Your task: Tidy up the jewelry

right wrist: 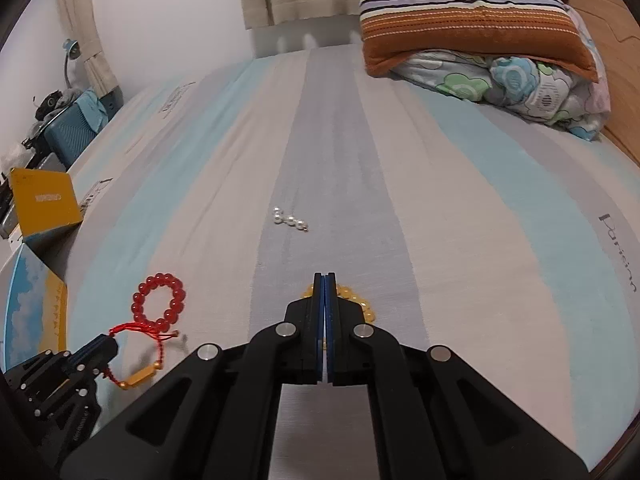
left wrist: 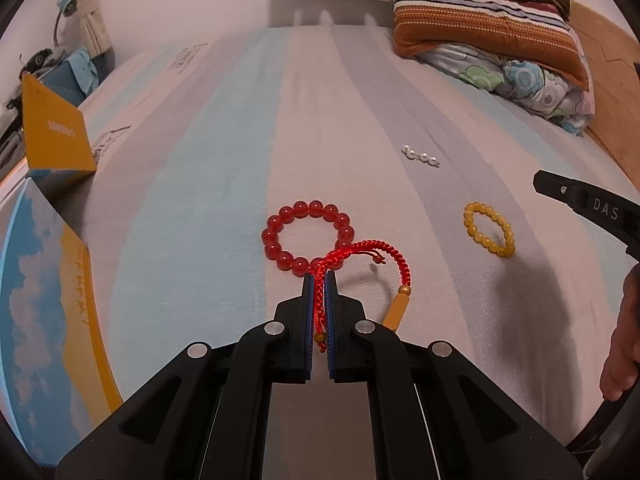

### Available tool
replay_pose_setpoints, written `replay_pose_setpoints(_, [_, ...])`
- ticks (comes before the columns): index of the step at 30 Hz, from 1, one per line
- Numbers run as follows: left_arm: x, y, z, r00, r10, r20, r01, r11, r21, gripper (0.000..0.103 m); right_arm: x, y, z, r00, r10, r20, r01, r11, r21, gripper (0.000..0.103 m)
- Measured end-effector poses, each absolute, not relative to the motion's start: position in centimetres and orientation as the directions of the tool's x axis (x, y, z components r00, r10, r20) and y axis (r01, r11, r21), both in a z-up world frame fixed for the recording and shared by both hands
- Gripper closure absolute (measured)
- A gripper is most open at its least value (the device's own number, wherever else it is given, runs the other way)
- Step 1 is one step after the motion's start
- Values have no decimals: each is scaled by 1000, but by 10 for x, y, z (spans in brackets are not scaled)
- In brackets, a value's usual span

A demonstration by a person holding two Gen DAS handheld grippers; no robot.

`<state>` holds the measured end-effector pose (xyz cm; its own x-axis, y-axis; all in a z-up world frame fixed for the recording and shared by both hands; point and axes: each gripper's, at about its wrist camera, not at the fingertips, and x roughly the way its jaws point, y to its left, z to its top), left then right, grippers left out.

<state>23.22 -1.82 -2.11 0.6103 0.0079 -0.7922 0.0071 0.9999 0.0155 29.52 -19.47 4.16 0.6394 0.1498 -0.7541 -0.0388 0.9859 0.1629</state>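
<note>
Your workspace is a bed covered by a striped sheet in pale blue, grey and beige bands, filling most of both views. At the upper right of each frame sits a striped pillow in red and orange, stacked on a floral quilt. Along the left edge of the left wrist view you have a box with a blue sky print, and above it a yellow box flap standing up.

Your left gripper fills the bottom centre of its own view, its jaws pinching the red braided cord bracelet; the cord loops out to the right and ends in an amber tube bead. In the right wrist view the same bracelet hangs from that gripper at the lower left, lifted clear enough to cast a shadow on the sheet.

Your right gripper sits at bottom centre of its view with jaws pressed together and nothing visibly caught between them; the yellow bead bracelet lies on the sheet just behind its tips.

The red bead bracelet lies flat at mid-frame of the left wrist view, just beyond the left fingertips. A short pearl piece rests further up the sheet, right of centre.
</note>
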Motion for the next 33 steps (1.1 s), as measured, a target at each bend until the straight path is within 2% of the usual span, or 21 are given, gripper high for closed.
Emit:
replay_pose_setpoints(3, [232, -16, -24, 603, 7, -797, 7, 1000, 14, 99, 303, -195, 28, 595, 134, -793, -40, 990, 137, 99])
replay_pose_setpoints(5, [233, -16, -26, 599, 8, -800, 7, 1000, 15, 99, 307, -199, 19, 585, 127, -801, -18, 989, 144, 82])
replay_pose_setpoints(7, [234, -16, -28, 597, 4, -802, 9, 1000, 12, 99, 311, -202, 8, 569, 121, -813, -2, 989, 146, 70])
replay_pose_setpoints(17, [240, -25, -33, 585, -19, -811, 42, 999, 7, 99, 329, -197, -37, 476, 95, -874, 7, 994, 112, 70])
replay_pose_setpoints(18, [241, -26, -34, 583, -20, -812, 45, 999, 7, 99, 328, -195, -38, 479, 84, -874, -2, 996, 95, 73])
replay_pose_setpoints(19, [241, -26, -35, 581, -21, -814, 46, 999, 8, 99, 327, -192, -38, 482, 77, -873, -12, 997, 82, 90])
replay_pose_setpoints(20, [242, -27, -35, 579, -21, -815, 47, 999, 8, 99, 327, -189, -38, 480, 79, -874, -28, 997, 75, 94])
replay_pose_setpoints(26, [242, -30, -38, 572, -19, -820, 53, 999, 13, 99, 320, -191, -28, 507, 109, -855, -22, 993, 113, 94])
replay_pose_setpoints(33, [241, -27, -34, 576, -14, -817, 45, 999, 14, 99, 309, -188, 11, 594, 123, -795, -40, 991, 124, 94])
